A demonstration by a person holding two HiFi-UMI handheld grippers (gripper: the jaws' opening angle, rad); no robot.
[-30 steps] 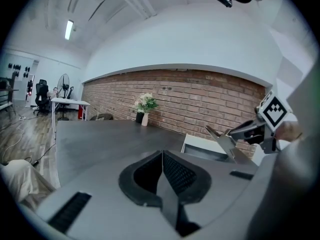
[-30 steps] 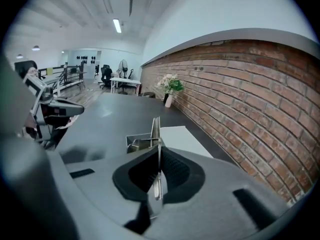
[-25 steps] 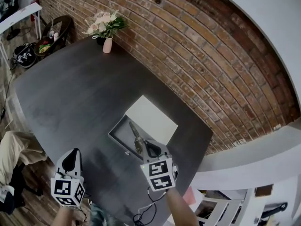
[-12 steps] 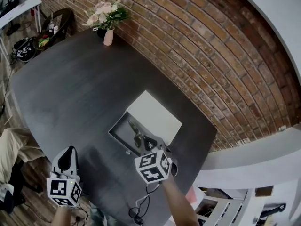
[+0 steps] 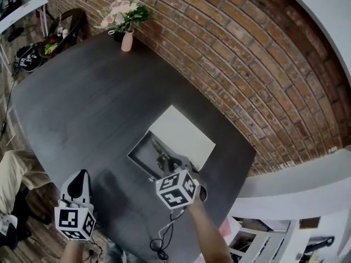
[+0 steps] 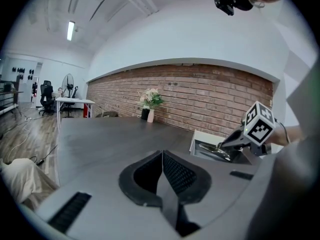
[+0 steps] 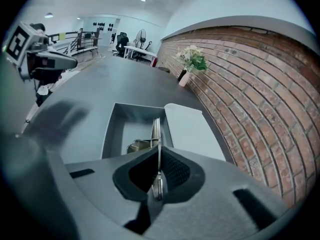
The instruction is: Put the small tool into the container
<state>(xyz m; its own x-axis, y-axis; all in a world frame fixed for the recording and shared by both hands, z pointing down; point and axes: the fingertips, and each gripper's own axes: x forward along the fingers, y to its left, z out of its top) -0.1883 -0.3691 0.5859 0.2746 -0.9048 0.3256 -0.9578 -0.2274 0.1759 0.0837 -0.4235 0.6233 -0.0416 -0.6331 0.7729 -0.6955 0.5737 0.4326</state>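
Since the earlier frame the right tool has been brought forward over the container. It is clamped on the small tool, whose tip hangs inside the box. Placement is judged to be in hand; next, lowering and release are called for. Closed and empty, the left tool is held over the surface.

Right gripper w/ slim metal tool clamped edges fwd toward grey rectangular open container; its marker cube turns & tilts. Tool now sits lower, further inside container.
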